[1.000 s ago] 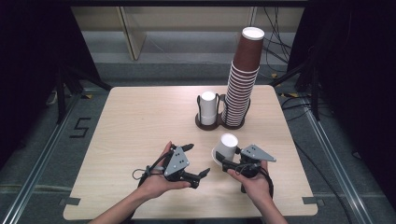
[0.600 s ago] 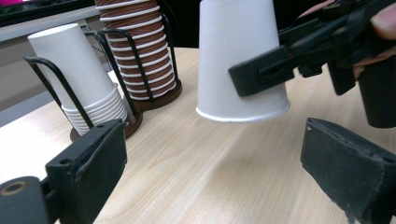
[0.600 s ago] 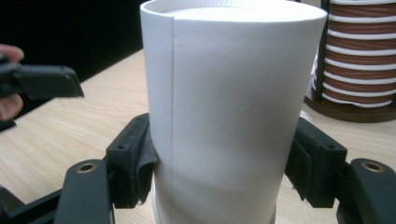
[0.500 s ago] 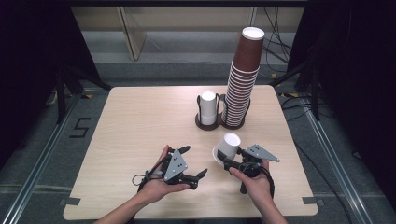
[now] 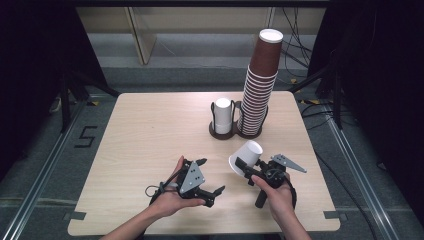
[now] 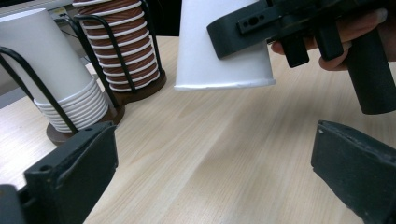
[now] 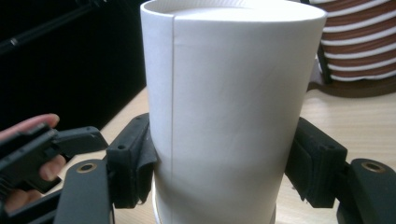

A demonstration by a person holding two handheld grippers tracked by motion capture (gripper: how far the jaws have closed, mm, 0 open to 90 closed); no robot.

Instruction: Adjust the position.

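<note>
My right gripper (image 5: pixel 243 165) is shut on a white paper cup (image 5: pixel 247 156), held upside down and tilted just above the table near the front right. Its jaws press on both sides of the cup (image 7: pixel 229 107) close to the mouth. From the left gripper view the same cup (image 6: pixel 224 46) hangs ahead with the right gripper (image 6: pixel 261 23) clamped across it. My left gripper (image 5: pixel 211 176) lies in the hand to the cup's left. Its jaws have just been opening and now stand open and wide apart (image 6: pixel 210 172), with nothing between them.
A black wire holder (image 5: pixel 216 131) at the back centre carries a short stack of white cups (image 5: pixel 223 114). Beside it rises a tall stack of brown cups (image 5: pixel 260 85). The wooden table (image 5: pixel 150 135) ends close behind the hands.
The white cup has leaned over further in the right gripper. The left gripper's jaws have spread wider. Both hands stay in about the same place.
</note>
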